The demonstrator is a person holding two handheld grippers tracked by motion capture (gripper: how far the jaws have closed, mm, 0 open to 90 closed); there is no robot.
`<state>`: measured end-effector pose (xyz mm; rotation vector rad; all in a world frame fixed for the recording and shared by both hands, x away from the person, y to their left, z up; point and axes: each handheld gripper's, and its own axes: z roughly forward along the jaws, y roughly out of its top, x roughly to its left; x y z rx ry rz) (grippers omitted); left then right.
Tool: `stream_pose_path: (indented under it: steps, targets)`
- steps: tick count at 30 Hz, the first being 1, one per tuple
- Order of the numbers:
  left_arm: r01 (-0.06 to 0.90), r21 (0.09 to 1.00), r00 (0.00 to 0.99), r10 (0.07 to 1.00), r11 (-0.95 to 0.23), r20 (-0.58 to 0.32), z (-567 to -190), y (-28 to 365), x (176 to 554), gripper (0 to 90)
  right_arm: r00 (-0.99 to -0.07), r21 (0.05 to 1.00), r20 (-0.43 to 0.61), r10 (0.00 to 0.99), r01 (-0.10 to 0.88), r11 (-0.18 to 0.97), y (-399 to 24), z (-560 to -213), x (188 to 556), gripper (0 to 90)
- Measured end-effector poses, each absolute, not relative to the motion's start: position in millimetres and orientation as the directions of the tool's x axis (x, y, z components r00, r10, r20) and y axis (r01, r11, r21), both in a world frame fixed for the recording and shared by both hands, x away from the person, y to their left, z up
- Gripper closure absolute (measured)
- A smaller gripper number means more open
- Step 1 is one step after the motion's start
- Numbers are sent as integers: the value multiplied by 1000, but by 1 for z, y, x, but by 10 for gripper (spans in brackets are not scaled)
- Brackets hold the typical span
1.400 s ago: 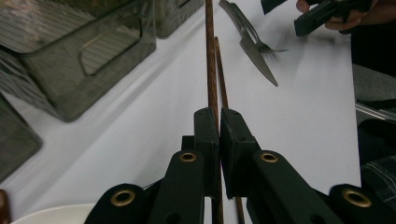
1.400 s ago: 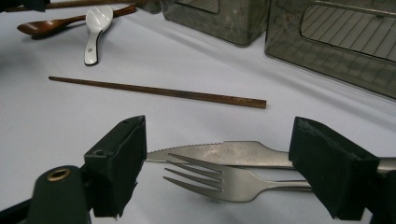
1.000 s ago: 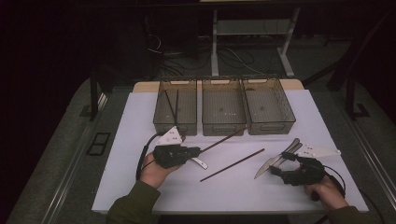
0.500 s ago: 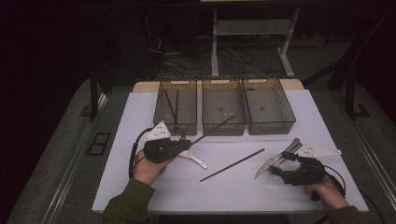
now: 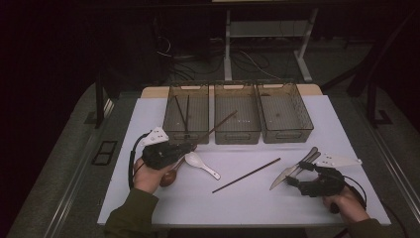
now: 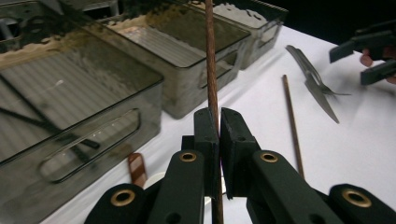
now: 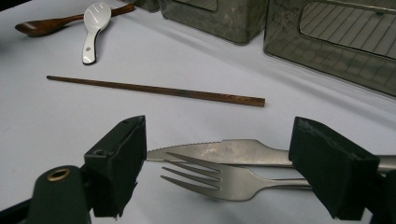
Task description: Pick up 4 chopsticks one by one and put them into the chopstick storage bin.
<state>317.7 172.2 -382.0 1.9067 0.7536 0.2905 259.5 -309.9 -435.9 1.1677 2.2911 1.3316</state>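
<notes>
Though no writing reads, left tongs (image 6: 218, 133) clamp chopstick (image 6: 210, 65).

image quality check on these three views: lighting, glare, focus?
High view: dim, room black beyond the table, lit sheet readable. Left gripper view: the chopstick in the left hand-held gripper is sharp, the bins show mottled reflections. Right gripper view: fork and knife crisp, soft shadows.

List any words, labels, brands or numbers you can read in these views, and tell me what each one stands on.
None can be read.
The three bins show ribbed walls and handle cut-outs, no lettering.
The knife, fork, white spoon and both chopsticks bear no visible marks.
The left gripper and right gripper show plain black pads and brass rivets.
</notes>
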Motion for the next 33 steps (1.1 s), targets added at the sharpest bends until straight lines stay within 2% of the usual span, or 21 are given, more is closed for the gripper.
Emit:
stream_pose_path:
  steps: [16, 33]
  targets:
    - [405, 888, 681, 720, -219, -133, -385, 200, 332, 852, -649, 813, 174, 741, 520, 264, -310, -436, 259, 188]
    - [398, 896, 622, 776, -194, -108, -385, 204, 359, 852, -649, 810, 170, 742, 521, 270, -309, -437, 260, 188]
